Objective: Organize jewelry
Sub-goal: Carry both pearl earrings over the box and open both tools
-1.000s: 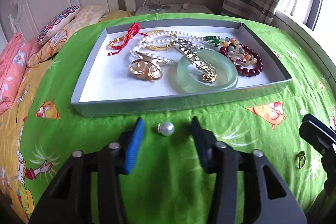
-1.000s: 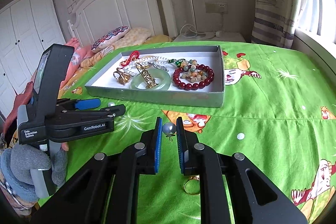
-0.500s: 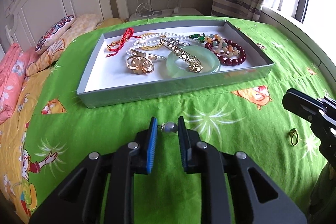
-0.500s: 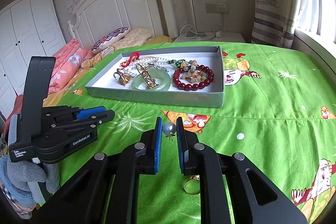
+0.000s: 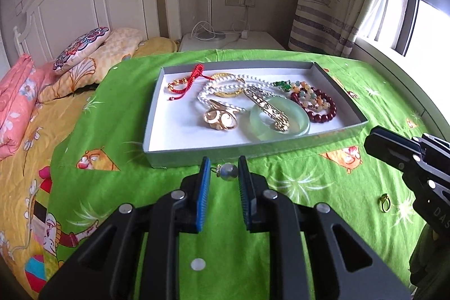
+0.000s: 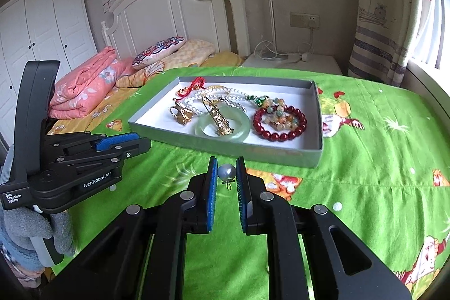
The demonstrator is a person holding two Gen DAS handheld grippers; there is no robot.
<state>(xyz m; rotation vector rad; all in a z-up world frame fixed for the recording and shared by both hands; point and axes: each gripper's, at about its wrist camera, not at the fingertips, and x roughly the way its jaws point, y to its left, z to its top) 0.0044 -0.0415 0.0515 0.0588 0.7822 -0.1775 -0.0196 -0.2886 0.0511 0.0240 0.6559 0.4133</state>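
A grey tray (image 5: pixel 253 152) (image 6: pixel 281 155) on the green bed cover holds a jade bangle (image 5: pixel 298 128), pearl necklace (image 5: pixel 225 87), red cord bracelet (image 5: pixel 191 80), gold pieces and a dark red bead bracelet (image 6: pixel 281 132). My left gripper (image 5: pixel 224 170) is shut on a pearl earring (image 5: pixel 229 171), held above the cover just before the tray's near wall. My right gripper (image 6: pixel 226 173) is shut on a second pearl earring (image 6: pixel 226 172), also near the tray front. A gold ring (image 5: pixel 384 203) lies on the cover to the right.
The other gripper shows in each view: the right gripper's body (image 5: pixel 407 156) at the left view's right edge, the left gripper's body (image 6: pixel 70 156) at the right view's left. Pillows (image 6: pixel 160 49) and a folded pink quilt (image 6: pixel 84 86) lie by the headboard. A nightstand (image 5: pixel 233 40) stands behind.
My left gripper has closed on the pearl earring that lay between its open fingers, and lifted it off the cover. The right gripper has kept still, holding its earring.
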